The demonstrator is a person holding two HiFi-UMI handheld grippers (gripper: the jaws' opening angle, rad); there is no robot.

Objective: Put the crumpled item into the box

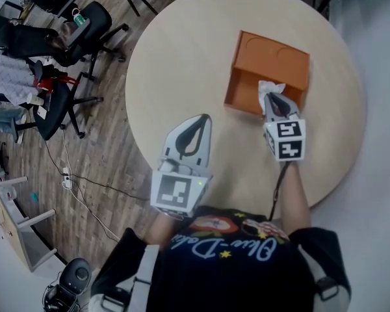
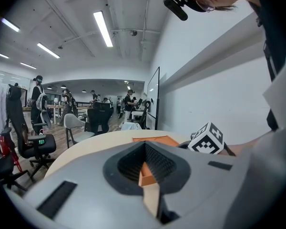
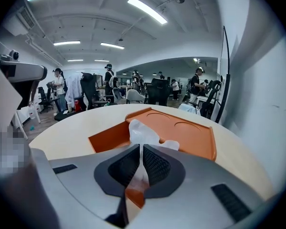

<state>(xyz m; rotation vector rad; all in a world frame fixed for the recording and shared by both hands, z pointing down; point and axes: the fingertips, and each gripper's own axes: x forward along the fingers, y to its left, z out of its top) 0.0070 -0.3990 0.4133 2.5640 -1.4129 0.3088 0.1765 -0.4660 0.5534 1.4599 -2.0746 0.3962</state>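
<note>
**A:** Start at the left. What is the left gripper (image 1: 205,119) doing?

**B:** Nothing for the task. It hangs over the near edge of the table (image 1: 182,57), well apart from the box. In the left gripper view its fingers (image 2: 158,163) are pressed together with nothing between them.

**A:** And the box (image 1: 247,86)?

**B:** It is orange and open, and it lies right of centre on the table. Its hollow is on the person's side, and a flat lid part with two round recesses lies beyond it.

**A:** Where is the crumpled item (image 1: 271,87)?

**B:** In the right gripper (image 1: 273,97). The right gripper view shows the fingers (image 3: 155,167) closed on a thin tail of the white item. The bulk of it stands out past the tips, forward and a little up.

**A:** So which way does it lie from the fingers?

**B:** Straight ahead, with its long axis running along them toward the lid part. In the head view it sits over the near right part of the hollow, close to the front wall. I cannot tell whether it touches the box floor or hangs above it.

**A:** And the next move?

**B:** My judgement is that only the right gripper is placed for it, and it has little way to go — a small push forward or down so the bulk clears the wall, then part the fingers.
</note>
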